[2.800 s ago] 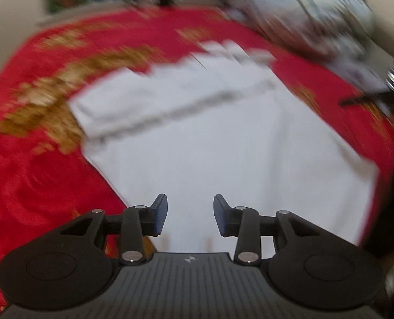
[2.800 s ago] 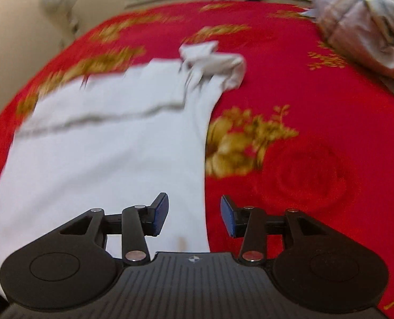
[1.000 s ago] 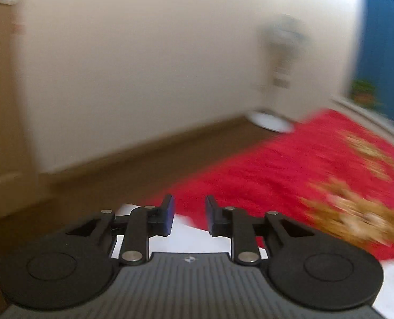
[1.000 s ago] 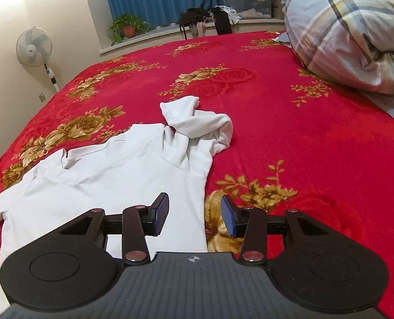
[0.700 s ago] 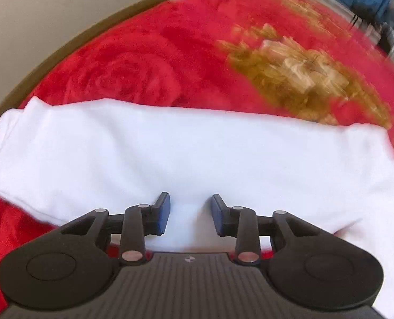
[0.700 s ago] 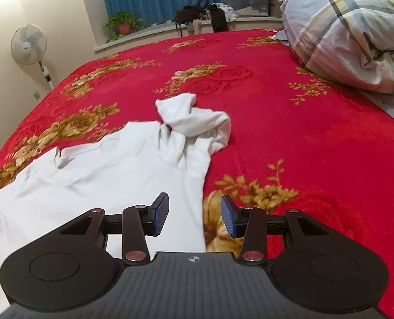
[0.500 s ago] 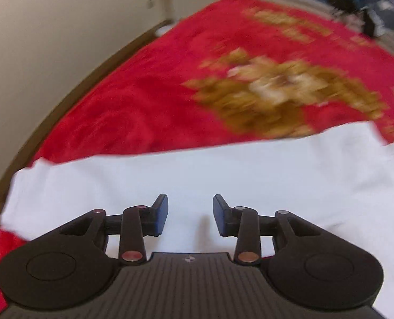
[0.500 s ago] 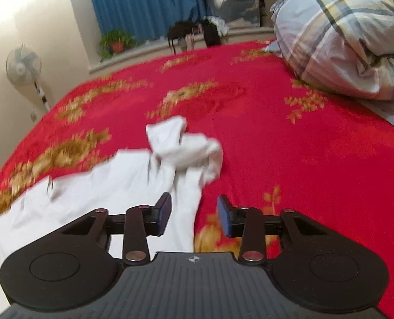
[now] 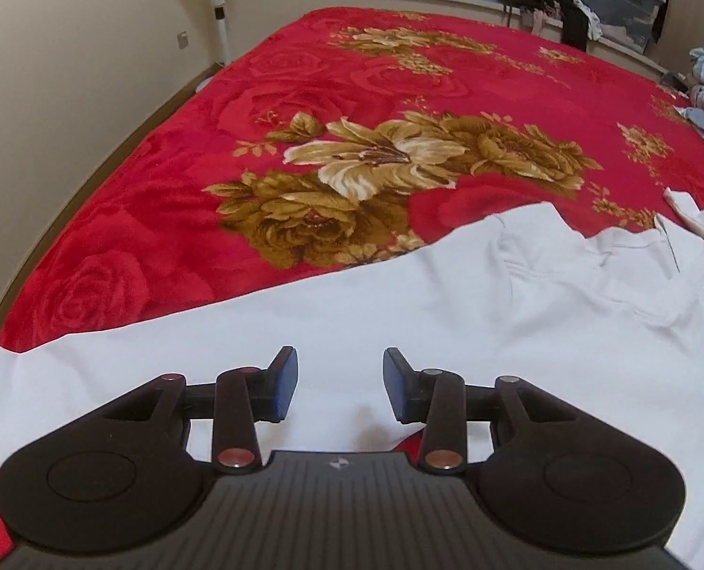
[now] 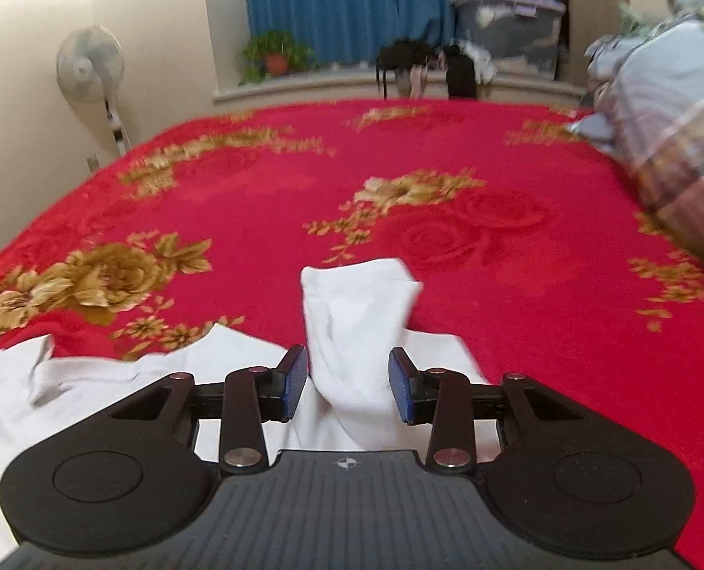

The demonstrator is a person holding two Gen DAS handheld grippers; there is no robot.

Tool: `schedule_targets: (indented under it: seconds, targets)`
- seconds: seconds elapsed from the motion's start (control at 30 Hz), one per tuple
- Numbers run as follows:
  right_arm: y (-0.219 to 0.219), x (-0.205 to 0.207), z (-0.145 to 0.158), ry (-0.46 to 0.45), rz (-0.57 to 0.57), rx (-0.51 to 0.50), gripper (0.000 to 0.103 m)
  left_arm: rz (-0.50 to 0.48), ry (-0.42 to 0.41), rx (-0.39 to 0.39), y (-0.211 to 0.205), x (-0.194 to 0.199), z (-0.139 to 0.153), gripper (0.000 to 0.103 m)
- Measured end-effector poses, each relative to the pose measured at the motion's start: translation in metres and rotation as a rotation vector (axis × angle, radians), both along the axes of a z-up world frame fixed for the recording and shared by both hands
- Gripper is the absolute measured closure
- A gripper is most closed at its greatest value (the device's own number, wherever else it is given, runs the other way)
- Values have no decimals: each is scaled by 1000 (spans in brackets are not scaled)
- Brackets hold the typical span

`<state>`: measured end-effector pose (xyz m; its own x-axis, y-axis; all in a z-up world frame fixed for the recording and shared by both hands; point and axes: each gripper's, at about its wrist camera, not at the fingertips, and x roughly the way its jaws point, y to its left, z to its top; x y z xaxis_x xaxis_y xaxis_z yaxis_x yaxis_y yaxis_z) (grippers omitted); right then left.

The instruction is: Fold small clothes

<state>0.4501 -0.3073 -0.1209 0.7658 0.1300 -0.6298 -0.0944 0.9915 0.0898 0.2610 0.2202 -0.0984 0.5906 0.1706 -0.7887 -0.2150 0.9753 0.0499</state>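
Observation:
A white long-sleeved shirt [image 9: 470, 304] lies spread on the red flowered bed cover [image 9: 399, 95]. In the left wrist view its left sleeve runs out to the lower left, and my left gripper [image 9: 340, 382] is open just above that sleeve, empty. In the right wrist view the shirt's right sleeve [image 10: 356, 323] is bunched and folded back. My right gripper [image 10: 349, 387] is open with the bunched sleeve lying between its fingers, apart from the pads.
A plaid quilt [image 10: 674, 133] is heaped at the right of the bed. A standing fan [image 10: 90, 66] stands by the left wall. The windowsill [image 10: 399, 83] behind holds a plant, dark clothes and a storage box. The bed's left edge drops to the floor [image 9: 128, 137].
My left gripper has swung from facing the wall to hover over the shirt's left sleeve. My right gripper has moved forward and lower, so the bunched right sleeve now lies between its fingers.

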Motion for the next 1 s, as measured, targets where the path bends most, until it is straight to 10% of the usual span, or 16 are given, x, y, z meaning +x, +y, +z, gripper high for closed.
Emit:
schedule_targets:
  seconds: [0.2, 0.33, 0.5, 0.63, 0.8, 1.0]
  targets:
    - [48, 54, -36, 103, 106, -195, 64, 8, -3, -32, 6, 5, -1, 59]
    - [41, 64, -21, 111, 141, -213, 97, 17, -5, -48, 11, 6, 1, 59]
    - [-94, 15, 65, -166, -247, 193, 98, 18, -22, -48, 16, 3, 6, 59]
    - [-219, -75, 59, -312, -634, 441, 98, 8, -23, -38, 16, 0, 6, 59]
    - [-301, -145, -15, -204, -924, 552, 99, -7, -8, -14, 10, -1, 0, 59]
    - [-329, -160, -68, -82, -960, 675, 99, -10, 1, -6, 5, 0, -4, 59]
